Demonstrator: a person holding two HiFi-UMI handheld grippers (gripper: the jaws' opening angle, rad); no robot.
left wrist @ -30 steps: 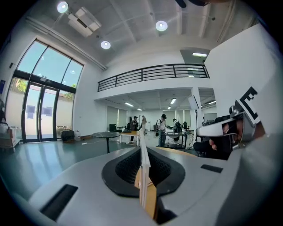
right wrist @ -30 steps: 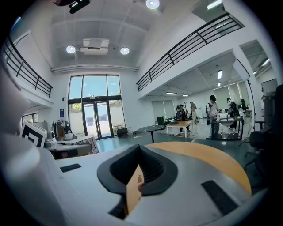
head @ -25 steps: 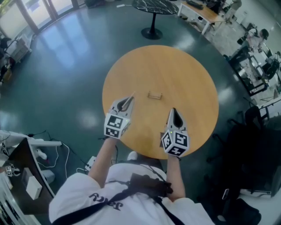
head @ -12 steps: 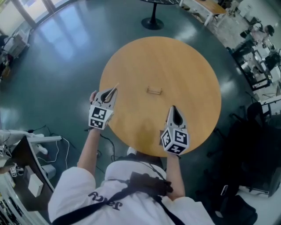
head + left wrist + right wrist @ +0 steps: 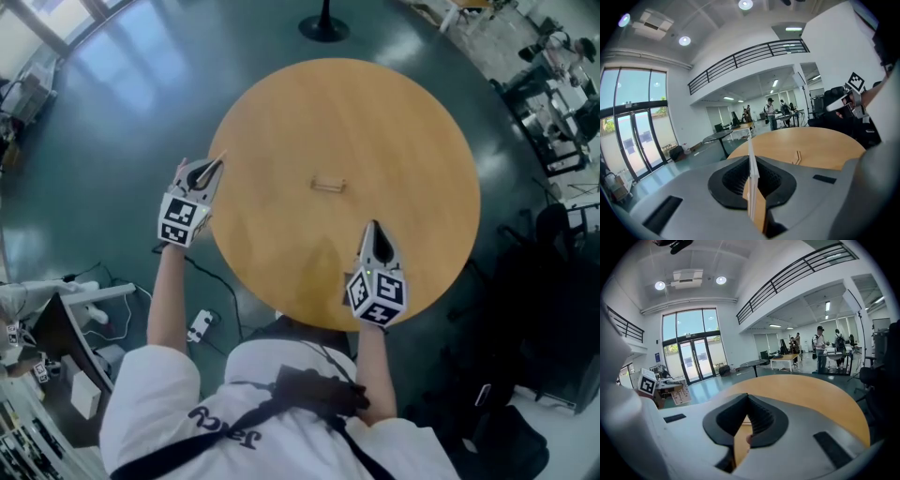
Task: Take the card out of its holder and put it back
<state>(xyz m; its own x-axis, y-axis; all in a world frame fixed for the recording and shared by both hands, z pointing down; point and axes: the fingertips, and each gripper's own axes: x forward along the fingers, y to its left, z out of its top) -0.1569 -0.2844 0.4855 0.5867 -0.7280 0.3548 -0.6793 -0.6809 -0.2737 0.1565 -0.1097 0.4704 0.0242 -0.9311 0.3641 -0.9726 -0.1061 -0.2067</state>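
From the head view, a round light-wood table (image 5: 375,122) stands on a dark teal glossy floor (image 5: 103,141), with desks and chairs at the upper right corner. A small wooden card holder (image 5: 328,184) sits near the table's middle. My left claw (image 5: 212,166) hangs at the table's left rim, its body out over the floor, well apart from the holder. My right claw (image 5: 374,227) is above the near part of the top, pointing towards the holder but short of it.

In the left gripper view, the room is tall and white, with glass doors on the left, a railed balcony above and people standing at far desks. My left jaws are clamped on a thin white card (image 5: 752,173) that stands on edge between the pads (its top pokes up past the tips). The holder lies on the tabletop beyond, to the right of the card and apart from it. My right claw's marker cube (image 5: 856,82) shows at the far right.

In the right gripper view, the same glass doors (image 5: 696,359) and balcony rail show, with the wooden top spreading ahead. My right jaws are pressed together with nothing between them. The card is not at this claw; it is over at the left one.
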